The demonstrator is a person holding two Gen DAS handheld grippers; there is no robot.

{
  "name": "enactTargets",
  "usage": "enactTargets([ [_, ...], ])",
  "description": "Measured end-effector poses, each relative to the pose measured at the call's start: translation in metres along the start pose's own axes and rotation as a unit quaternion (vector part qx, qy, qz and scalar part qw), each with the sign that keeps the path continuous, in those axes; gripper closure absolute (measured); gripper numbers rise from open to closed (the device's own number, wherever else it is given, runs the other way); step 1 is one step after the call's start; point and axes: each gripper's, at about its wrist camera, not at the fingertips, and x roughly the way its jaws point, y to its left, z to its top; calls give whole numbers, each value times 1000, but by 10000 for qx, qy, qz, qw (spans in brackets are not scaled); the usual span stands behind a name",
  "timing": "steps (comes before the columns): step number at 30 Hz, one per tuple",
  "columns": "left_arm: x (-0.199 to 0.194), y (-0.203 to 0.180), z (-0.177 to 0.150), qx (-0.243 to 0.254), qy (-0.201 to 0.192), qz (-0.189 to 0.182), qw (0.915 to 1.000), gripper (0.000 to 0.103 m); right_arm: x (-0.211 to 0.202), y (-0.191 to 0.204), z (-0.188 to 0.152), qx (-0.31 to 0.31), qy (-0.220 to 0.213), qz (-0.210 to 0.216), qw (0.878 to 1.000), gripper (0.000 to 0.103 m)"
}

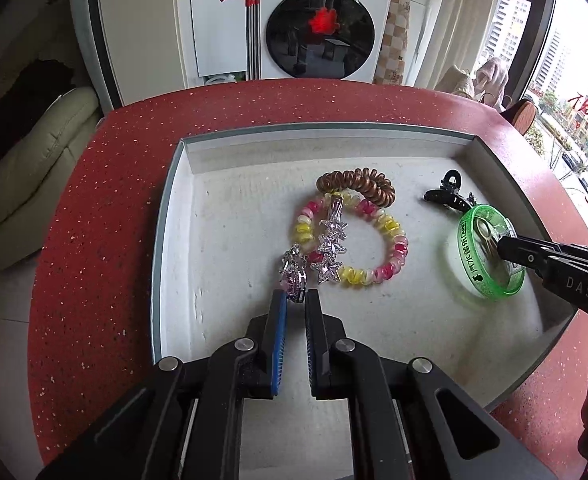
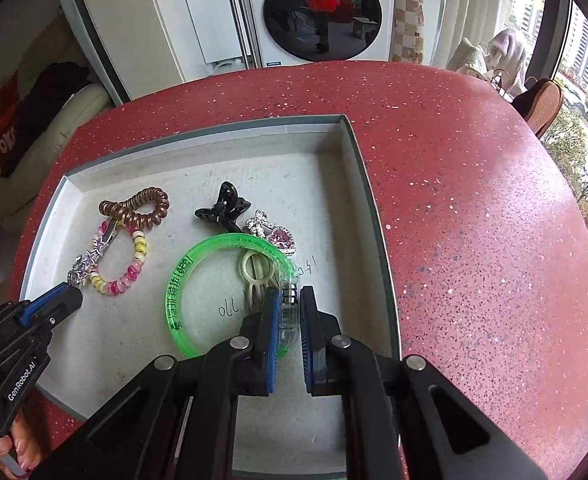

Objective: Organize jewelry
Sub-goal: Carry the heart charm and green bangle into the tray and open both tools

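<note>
Two tongs of mine work inside the white tray (image 2: 357,148) on the red table (image 2: 473,208). My left gripper (image 1: 295,300) has narrowed onto the end of a pink crystal clip (image 1: 292,274), beside the star clip (image 1: 329,250) and pink-yellow coil (image 1: 389,248). My right gripper (image 2: 290,300) pinches the clear section of the green bangle (image 2: 182,272), near the black claw (image 2: 224,208).

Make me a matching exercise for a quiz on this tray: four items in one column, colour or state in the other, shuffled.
Items:
1. bangle
2. coil tie
3. claw clip
4. star clip

Descriptions:
A. black
B. brown
C. pinched by the left gripper
D. green, held by the right gripper

Pairs: 1-D, 2-B, 3-A, 4-C
</note>
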Motion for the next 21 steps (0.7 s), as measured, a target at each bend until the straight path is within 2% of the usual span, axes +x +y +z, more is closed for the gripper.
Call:
enactTargets([
  [7,-1,-3,0,63,-39,69,9999,75,-2,8,-4,-116,-50,-53,9999,90],
  [8,-1,-3,0,51,-43,60,10000,75,-2,7,-4,-109,-32,-21,9999,85],
  [9,-1,-3,0,45,-44,67,10000,75,-2,7,-4,-93,-9,24,10000,72],
  [10,-2,-3,0,39,-45,77,10000,75,-2,7,-4,-75,8,61,10000,64],
  [11,-2,-3,0,29,-46,88,9999,75,-3,7,-5,-65,-2,76,10000,50],
  [21,-8,-1,-1,-76,-148,88,9998,75,-34,16,-11,-97,-407,301,9987,46],
])
